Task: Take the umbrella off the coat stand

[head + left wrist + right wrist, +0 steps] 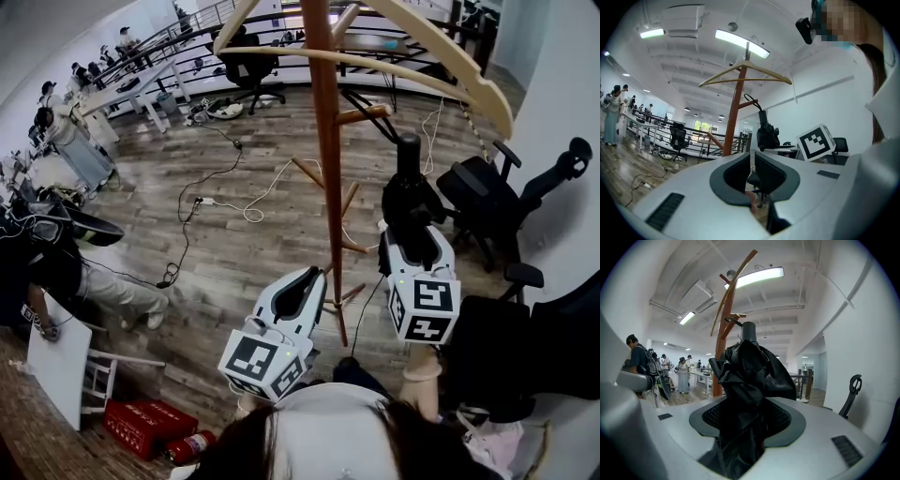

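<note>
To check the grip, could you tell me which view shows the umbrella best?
The right gripper view: the black umbrella fills it, bunched between the jaws of the right gripper. The head view shows it from above; the left gripper view, small and distant.

1. Umbrella [750, 376]: black, folded, fabric bunched, upright with a round cap on top. Clamped between the jaws of the right hand-held gripper [747, 420], just right of the stand's pole.
2. Coat stand [326, 141]: upright reddish-brown wooden pole, short angled pegs, pale curved arms on top.
</note>
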The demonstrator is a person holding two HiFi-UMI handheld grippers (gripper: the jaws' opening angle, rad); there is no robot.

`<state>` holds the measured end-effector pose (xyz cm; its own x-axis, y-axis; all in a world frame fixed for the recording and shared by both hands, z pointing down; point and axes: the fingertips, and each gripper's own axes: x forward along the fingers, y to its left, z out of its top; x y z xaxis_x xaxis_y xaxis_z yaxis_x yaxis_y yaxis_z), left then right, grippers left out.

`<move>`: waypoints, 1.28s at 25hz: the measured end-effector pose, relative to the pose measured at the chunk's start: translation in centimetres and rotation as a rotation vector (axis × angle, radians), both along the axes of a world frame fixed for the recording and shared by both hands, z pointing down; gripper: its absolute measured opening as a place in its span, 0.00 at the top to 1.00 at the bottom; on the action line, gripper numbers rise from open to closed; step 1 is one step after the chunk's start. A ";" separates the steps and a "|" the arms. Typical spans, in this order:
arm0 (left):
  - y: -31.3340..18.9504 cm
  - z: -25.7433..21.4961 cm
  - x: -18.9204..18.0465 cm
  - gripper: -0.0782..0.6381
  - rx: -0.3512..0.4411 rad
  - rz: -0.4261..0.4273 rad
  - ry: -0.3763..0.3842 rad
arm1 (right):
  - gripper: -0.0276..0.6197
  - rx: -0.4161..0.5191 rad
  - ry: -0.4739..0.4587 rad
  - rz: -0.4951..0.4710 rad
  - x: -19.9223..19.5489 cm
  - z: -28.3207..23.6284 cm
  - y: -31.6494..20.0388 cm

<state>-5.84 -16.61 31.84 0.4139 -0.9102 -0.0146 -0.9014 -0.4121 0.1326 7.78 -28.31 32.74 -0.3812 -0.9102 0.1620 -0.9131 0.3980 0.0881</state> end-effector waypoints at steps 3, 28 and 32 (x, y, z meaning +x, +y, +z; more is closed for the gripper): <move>0.2 0.0 0.3 0.84 -0.001 0.013 -0.002 | 0.58 0.002 -0.004 0.010 0.3 -0.1 0.3; 2.4 -0.4 0.5 0.84 0.010 0.042 -0.006 | 0.58 0.042 -0.023 0.066 1.6 -1.6 2.6; 2.8 -0.5 0.5 0.84 0.014 0.049 -0.006 | 0.58 0.044 -0.024 0.072 1.7 -1.5 3.1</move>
